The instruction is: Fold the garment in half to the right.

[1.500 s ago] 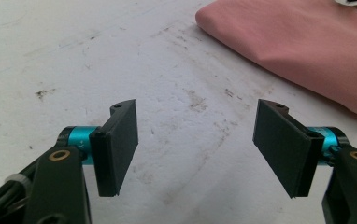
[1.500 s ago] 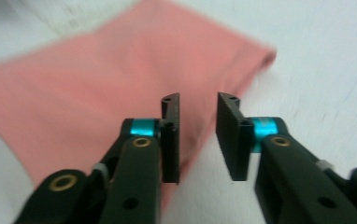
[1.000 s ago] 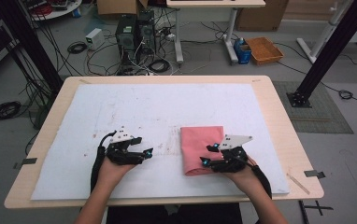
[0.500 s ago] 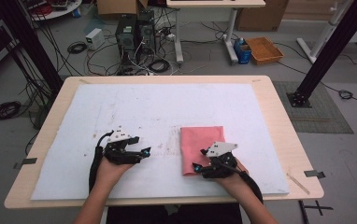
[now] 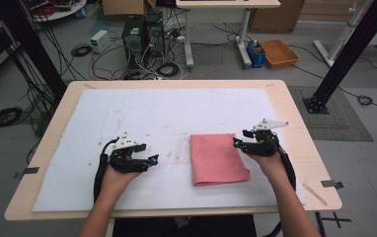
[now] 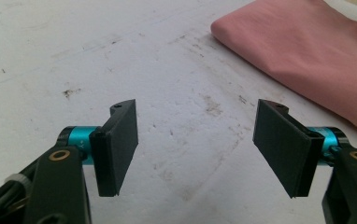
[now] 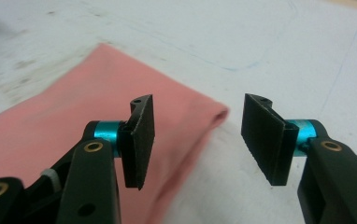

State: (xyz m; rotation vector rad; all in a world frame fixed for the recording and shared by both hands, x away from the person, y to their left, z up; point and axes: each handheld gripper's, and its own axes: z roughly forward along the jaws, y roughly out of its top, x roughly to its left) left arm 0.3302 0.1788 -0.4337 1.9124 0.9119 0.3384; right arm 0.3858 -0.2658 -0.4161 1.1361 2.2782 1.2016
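lying folded on the white mat, the pink cloth sits beside the right gripper; its own view shows spread jaws just narrowing, gripping nothing; left gripper spread, well apart.

matt pink cloth, stained white sheet

Even, soft overhead light; faint shadows under each hand-held gripper; its close jaws look sharp, the far surface blurs.
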